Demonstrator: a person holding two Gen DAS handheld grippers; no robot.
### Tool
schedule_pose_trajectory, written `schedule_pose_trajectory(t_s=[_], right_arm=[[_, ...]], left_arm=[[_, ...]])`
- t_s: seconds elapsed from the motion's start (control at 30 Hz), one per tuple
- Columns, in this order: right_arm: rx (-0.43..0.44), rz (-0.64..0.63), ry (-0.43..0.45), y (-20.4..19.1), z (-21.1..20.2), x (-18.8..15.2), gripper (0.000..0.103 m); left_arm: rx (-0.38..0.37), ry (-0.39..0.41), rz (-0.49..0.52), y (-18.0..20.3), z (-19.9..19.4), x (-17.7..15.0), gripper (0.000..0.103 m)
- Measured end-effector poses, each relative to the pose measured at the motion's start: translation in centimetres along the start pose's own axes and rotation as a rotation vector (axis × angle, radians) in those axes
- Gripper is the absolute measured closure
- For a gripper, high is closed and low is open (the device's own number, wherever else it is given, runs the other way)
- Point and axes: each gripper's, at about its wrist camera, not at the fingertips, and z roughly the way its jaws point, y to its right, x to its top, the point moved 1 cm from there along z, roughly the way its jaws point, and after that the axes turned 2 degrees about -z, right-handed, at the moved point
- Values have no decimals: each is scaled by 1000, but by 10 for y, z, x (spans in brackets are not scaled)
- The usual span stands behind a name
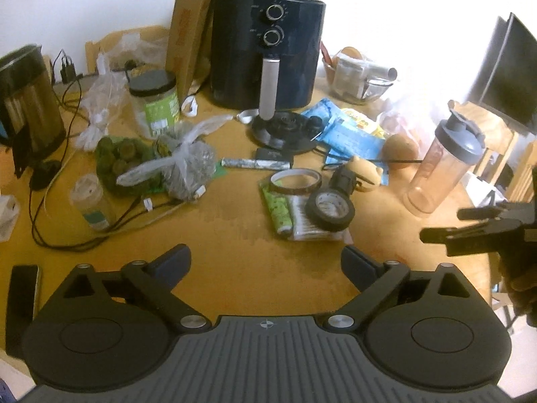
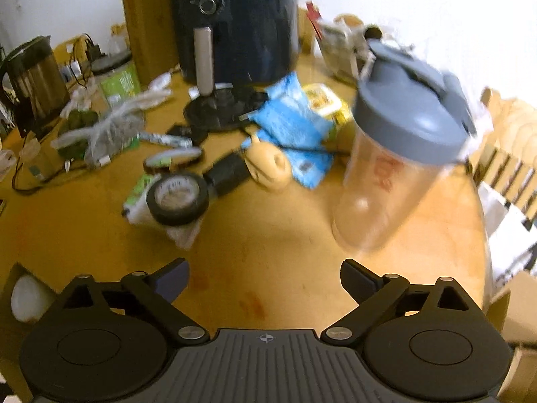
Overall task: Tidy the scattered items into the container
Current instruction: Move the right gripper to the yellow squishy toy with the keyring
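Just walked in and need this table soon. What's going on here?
A person holds a gripper in each hand over a cluttered table, meant to tidy loose items into a container. Nothing is picked up yet: the left gripper and right gripper both have their jaws open and empty. The right one faces a shaker bottle; black tape and other clutter lie ahead of the left. Which container is meant, I cannot tell.

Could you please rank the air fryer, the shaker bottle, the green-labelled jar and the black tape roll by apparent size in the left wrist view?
Largest to smallest as they look:
1. air fryer
2. shaker bottle
3. green-labelled jar, close to the shaker; it stands farther off, so this order is unsure
4. black tape roll
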Motion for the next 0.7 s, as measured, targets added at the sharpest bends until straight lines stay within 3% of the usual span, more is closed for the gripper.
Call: schedule_pose_trajectory(t_s=[0.47,0.7], right_arm=[[-72,-170,58,-20,44,37,8],[-109,-304,93,-34,61,41,15]], left_arm=[[40,42,80,8,0,17,4],[-15,-10,26,0,0,18,4]])
